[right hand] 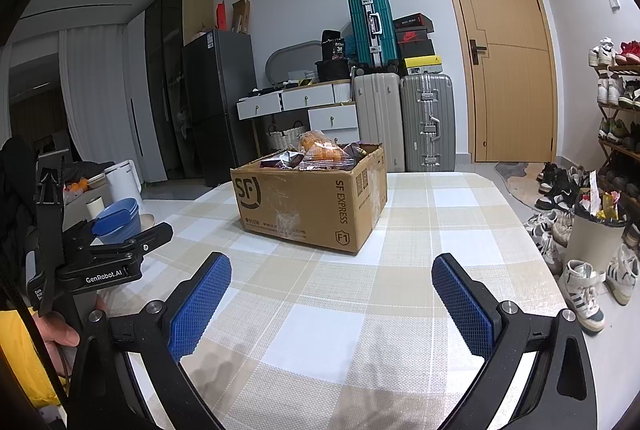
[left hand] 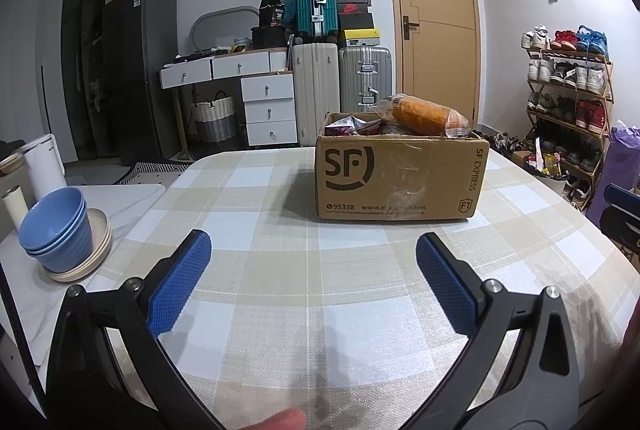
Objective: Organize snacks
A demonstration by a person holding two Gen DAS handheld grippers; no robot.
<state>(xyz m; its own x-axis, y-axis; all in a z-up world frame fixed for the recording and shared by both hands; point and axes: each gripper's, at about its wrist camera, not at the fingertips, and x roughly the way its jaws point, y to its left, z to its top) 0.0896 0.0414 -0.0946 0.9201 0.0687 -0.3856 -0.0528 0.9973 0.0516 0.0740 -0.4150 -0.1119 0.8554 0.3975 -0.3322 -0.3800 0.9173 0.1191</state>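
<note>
A brown SF Express cardboard box (left hand: 400, 176) stands on the checked tablecloth (left hand: 280, 290), ahead and slightly right of my left gripper (left hand: 314, 250). It holds snack bags: an orange snack bag (left hand: 422, 116) on top and purple packets (left hand: 346, 126) beside it. In the right wrist view the box (right hand: 312, 206) is ahead and left of my right gripper (right hand: 332, 270), with the orange bag (right hand: 320, 150) on top. Both grippers are open and empty, low over the table. The left gripper (right hand: 132, 230) also shows at the left of the right wrist view.
Stacked blue bowls (left hand: 56, 230) on a cream plate sit at the table's left, beside a white kettle (left hand: 42, 166). Suitcases (left hand: 340, 82), drawers and a door stand behind. A shoe rack (left hand: 568, 90), shoes and a bin (right hand: 596, 242) are on the right.
</note>
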